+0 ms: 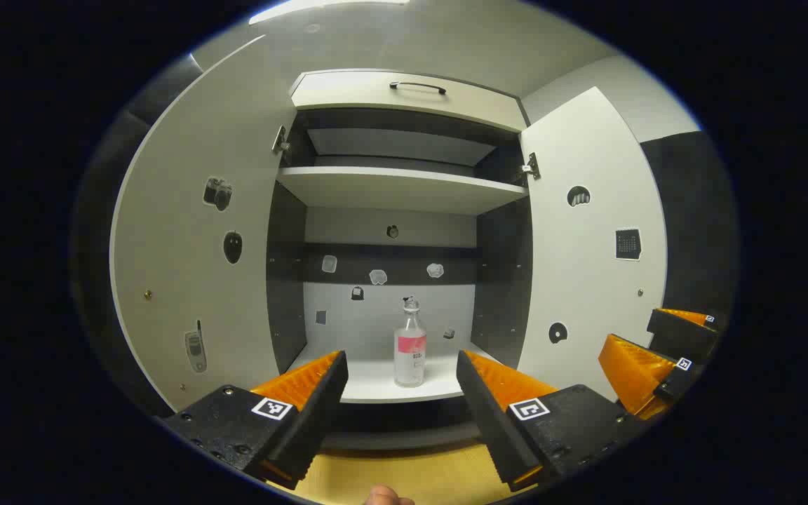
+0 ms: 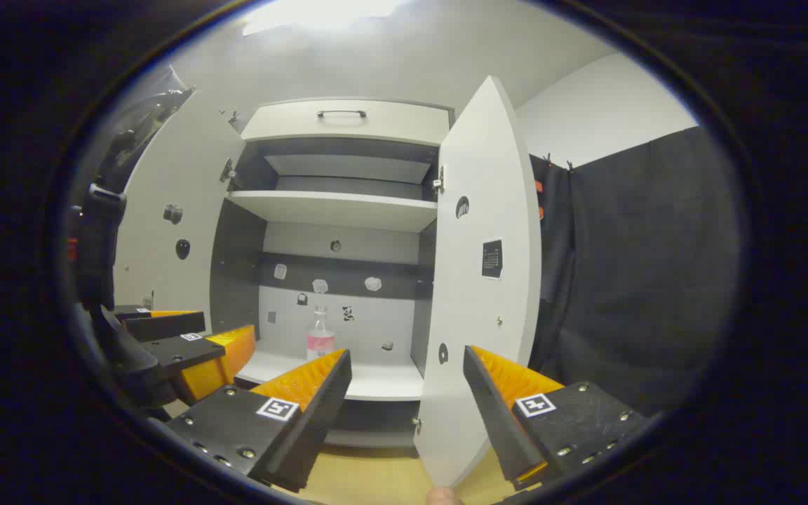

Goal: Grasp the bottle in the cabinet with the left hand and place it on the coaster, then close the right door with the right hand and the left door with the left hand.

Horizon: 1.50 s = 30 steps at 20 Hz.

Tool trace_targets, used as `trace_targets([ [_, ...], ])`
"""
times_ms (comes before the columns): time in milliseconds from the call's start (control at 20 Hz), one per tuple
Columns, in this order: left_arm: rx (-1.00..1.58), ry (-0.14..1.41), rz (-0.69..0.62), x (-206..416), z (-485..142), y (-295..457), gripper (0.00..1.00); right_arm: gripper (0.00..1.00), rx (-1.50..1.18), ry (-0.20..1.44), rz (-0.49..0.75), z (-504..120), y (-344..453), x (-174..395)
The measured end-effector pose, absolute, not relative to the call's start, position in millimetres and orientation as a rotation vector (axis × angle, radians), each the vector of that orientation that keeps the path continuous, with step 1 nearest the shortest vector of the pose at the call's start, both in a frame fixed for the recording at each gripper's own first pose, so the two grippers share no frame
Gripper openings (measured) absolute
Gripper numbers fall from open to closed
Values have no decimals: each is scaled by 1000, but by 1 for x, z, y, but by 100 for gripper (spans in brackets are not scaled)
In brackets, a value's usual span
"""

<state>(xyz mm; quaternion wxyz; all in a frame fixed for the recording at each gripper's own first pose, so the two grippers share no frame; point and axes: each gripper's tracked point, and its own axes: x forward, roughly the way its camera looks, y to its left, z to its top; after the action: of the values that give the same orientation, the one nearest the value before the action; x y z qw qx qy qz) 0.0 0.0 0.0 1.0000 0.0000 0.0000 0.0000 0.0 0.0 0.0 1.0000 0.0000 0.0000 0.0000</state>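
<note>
Right now the bottle (image 1: 409, 345) stands upright on the lower shelf (image 1: 376, 382) of the cabinet (image 1: 404, 91), near the shelf's front edge, and from my left gripper (image 1: 402, 375) it lies dead ahead, framed in the gap between the two fingers but well beyond their tips. Those fingers are spread wide and carry nothing. The bottle's long axis is vertical, so I judge a level, straight-in approach should let the fingers pass either side of its body below the neck. My right gripper (image 2: 407, 375) is likewise wide open and empty; in the right gripper view the bottle (image 2: 320, 335) sits off to the left of its line, partly behind its left finger, while the edge of the right door (image 2: 477, 280) stands almost straight ahead between the fingers. That makes the left hand the one lined up with the bottle and the right hand the one lined up with its door, which suits the task. Both doors hang fully open, the left door (image 1: 193, 266) swung well aside, so nothing blocks the reach in. I see no coaster from here, so I cannot tell where the bottle must go afterwards.
</note>
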Motion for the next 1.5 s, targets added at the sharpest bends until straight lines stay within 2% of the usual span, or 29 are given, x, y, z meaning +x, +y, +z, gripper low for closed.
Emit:
trace_targets([
  [100, -9, 10, -1, 1, -3, -3, 96, 99, 0, 4, 6, -2, 0, -6],
  [350, -12, -7, 6, 5, 1, -12, 96, 94, -5, 4, 12, -3, -2, -8],
  [400, -9, -1, 6, 6, -1, -13, 96, 97, -1, 4, 14, -3, -1, -7],
  [1000, 20, 9, -10, 27, -11, -16, 96, 97, 14, 1, 1, -2, -4, -6],
  [1500, 70, 47, -23, 103, -32, -16, 96, 96, 3, -15, -100, -4, -39, -32],
])
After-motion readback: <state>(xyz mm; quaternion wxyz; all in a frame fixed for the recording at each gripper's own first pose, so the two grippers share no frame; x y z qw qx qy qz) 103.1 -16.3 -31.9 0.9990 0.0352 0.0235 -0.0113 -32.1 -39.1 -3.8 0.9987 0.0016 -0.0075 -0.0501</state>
